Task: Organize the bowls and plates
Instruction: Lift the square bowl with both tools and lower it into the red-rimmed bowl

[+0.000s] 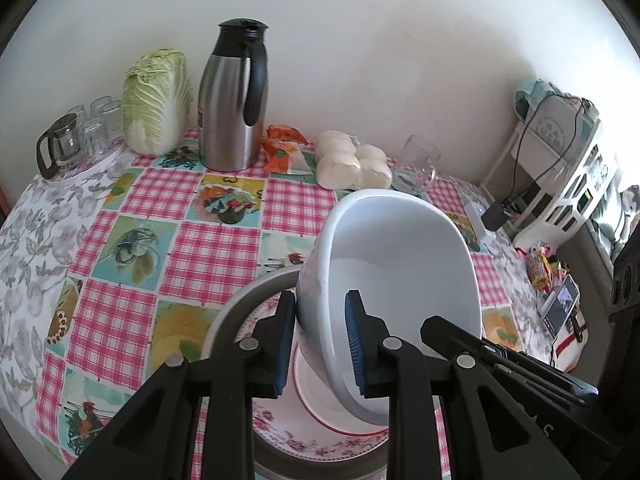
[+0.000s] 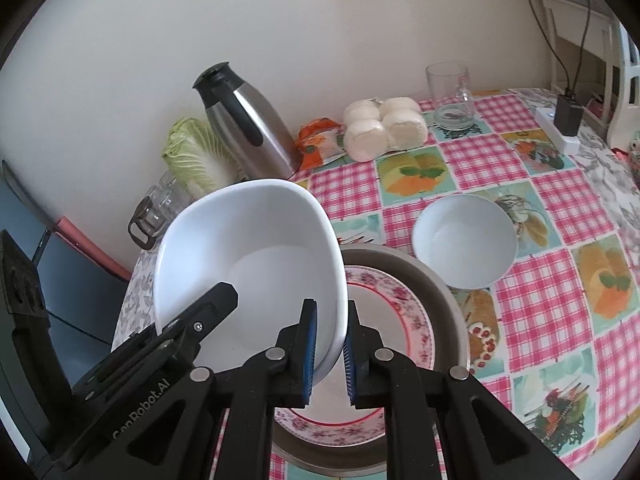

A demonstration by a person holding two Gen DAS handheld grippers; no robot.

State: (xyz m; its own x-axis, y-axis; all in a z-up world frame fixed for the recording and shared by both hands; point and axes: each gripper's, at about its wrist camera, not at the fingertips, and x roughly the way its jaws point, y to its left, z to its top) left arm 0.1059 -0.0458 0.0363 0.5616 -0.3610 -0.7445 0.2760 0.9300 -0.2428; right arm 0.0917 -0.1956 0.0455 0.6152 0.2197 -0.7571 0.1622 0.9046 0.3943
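Observation:
A large white squarish bowl (image 1: 396, 264) is held tilted above a stack of plates. My left gripper (image 1: 320, 340) is shut on its left wall. My right gripper (image 2: 330, 350) is shut on its right wall; the bowl also shows in the right wrist view (image 2: 256, 256). Below it lies a floral-rimmed plate (image 2: 400, 320) on a grey plate (image 2: 440, 292). The floral plate also shows in the left wrist view (image 1: 316, 440) on the grey plate (image 1: 240, 300). A small white bowl (image 2: 464, 240) stands on the tablecloth to the right of the plates.
At the back stand a steel thermos (image 1: 234, 96), a cabbage (image 1: 156, 100), a tray of glasses (image 1: 80, 136), an orange packet (image 1: 284, 148), bagged buns (image 1: 352, 164) and a glass mug (image 2: 450, 96). A power strip with a charger (image 2: 562, 124) lies at the right.

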